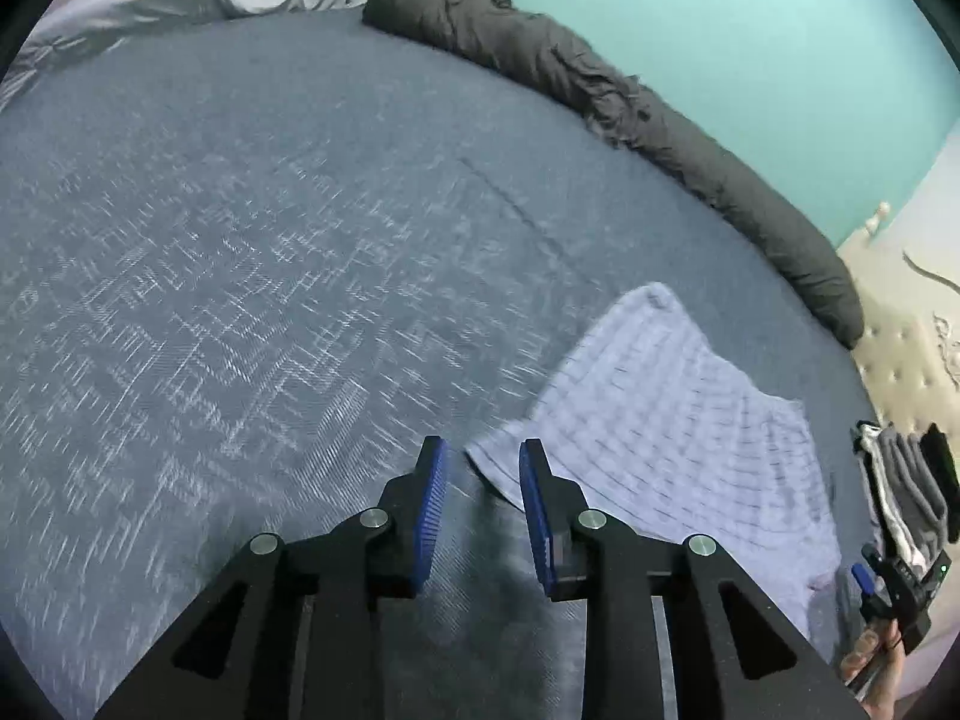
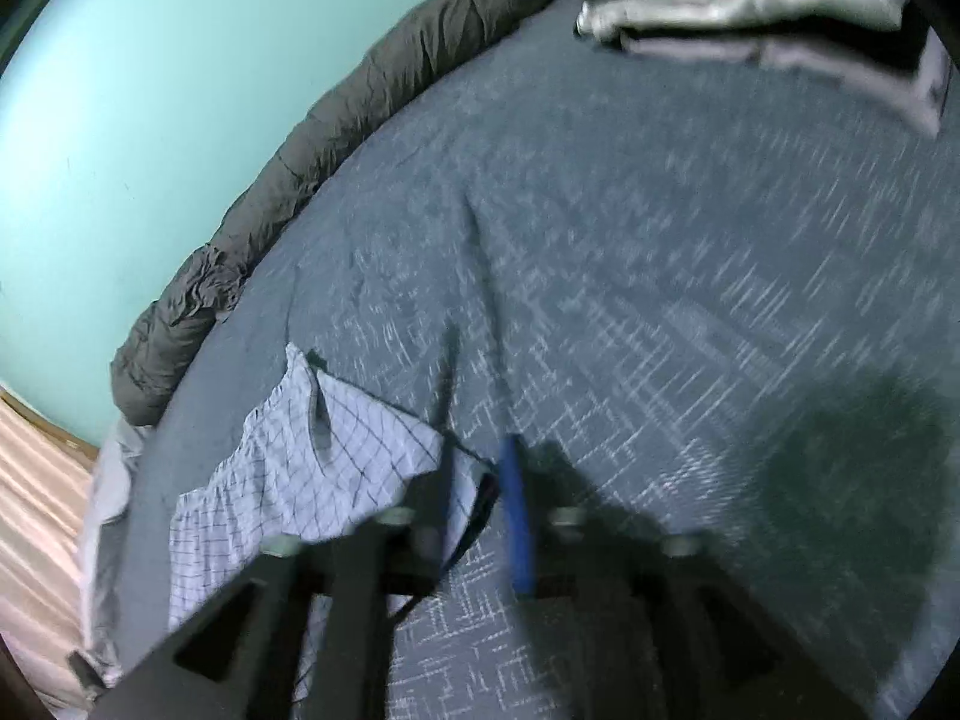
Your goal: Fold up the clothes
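A light blue checked garment (image 1: pixel 666 420) lies flat on the blue patterned bedspread (image 1: pixel 240 240), to the right of my left gripper (image 1: pixel 483 459). The left gripper is open and empty, its blue pads just above the garment's near left corner. In the right wrist view the same garment (image 2: pixel 300 468) lies at lower left. My right gripper (image 2: pixel 480 480) is blurred; its jaws stand apart, with the garment's edge draped by the left finger. The right gripper also shows at the left wrist view's lower right edge (image 1: pixel 894 588).
A rolled dark grey duvet (image 1: pixel 600 90) runs along the bed's far edge by the teal wall (image 1: pixel 720 12). A stack of folded grey, white and black clothes (image 2: pixel 750 6) sits at the bed's corner. A padded beige headboard (image 1: pixel 900 330) is on the right.
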`<state>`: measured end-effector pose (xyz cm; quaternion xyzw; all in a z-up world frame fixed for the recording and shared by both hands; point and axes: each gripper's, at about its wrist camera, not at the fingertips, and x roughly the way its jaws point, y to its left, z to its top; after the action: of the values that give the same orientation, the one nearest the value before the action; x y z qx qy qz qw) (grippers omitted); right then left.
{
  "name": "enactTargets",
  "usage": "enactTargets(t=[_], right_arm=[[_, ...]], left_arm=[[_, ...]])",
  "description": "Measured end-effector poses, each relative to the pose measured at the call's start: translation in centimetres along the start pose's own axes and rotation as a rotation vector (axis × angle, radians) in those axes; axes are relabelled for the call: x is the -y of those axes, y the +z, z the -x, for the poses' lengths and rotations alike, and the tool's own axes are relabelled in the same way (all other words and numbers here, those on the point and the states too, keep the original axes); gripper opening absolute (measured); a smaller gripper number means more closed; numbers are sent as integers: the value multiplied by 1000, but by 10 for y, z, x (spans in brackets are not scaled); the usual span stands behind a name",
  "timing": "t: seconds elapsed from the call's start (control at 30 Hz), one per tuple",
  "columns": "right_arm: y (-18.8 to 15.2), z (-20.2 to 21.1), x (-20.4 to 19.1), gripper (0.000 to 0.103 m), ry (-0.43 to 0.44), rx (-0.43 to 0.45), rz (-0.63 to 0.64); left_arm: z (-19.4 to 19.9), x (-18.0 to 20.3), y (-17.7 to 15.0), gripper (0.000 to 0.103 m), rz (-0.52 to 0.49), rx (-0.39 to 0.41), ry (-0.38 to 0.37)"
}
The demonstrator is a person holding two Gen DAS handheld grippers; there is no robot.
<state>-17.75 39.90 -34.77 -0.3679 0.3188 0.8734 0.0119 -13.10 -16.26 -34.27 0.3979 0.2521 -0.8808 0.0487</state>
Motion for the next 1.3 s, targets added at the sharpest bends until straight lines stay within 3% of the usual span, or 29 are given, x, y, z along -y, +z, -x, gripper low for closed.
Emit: enactTargets(t=[0.13, 0.27, 0.43, 0.53, 0.7, 0.9, 0.97, 1.03, 1.2, 1.3], right_arm=[[-17, 19, -16, 40, 59, -2, 64], [-55, 15, -45, 40, 220, -160, 120], [-100, 2, -73, 40, 279, -317, 179], [-116, -1, -77, 40, 301, -377, 201], [-130, -5, -80, 40, 290, -404, 240], [-133, -13, -76, 40, 297, -407, 219], [-133, -15, -78, 39, 297, -407, 227], [-134, -19, -80, 27, 302, -415, 233], [-135, -24, -84, 7, 324, -435, 242], [-128, -18, -85, 4, 341, -411, 248]], left_arm=[[-1, 49, -30, 27, -103, -90, -87], [-6, 98, -62, 27, -204, -184, -169], [-22, 147, -104, 27, -312, -280, -203], [-26, 160, -113, 27, -371, -279, -176], [-40, 169, -113, 27, -423, -259, -142], [-48, 174, -116, 27, -434, -277, -178], [-52, 176, -116, 22, -436, -279, -183], [-55, 177, -115, 5, -435, -282, -188], [-49, 173, -108, 3, -451, -257, -181], [-29, 168, -104, 3, -508, -205, -134]])
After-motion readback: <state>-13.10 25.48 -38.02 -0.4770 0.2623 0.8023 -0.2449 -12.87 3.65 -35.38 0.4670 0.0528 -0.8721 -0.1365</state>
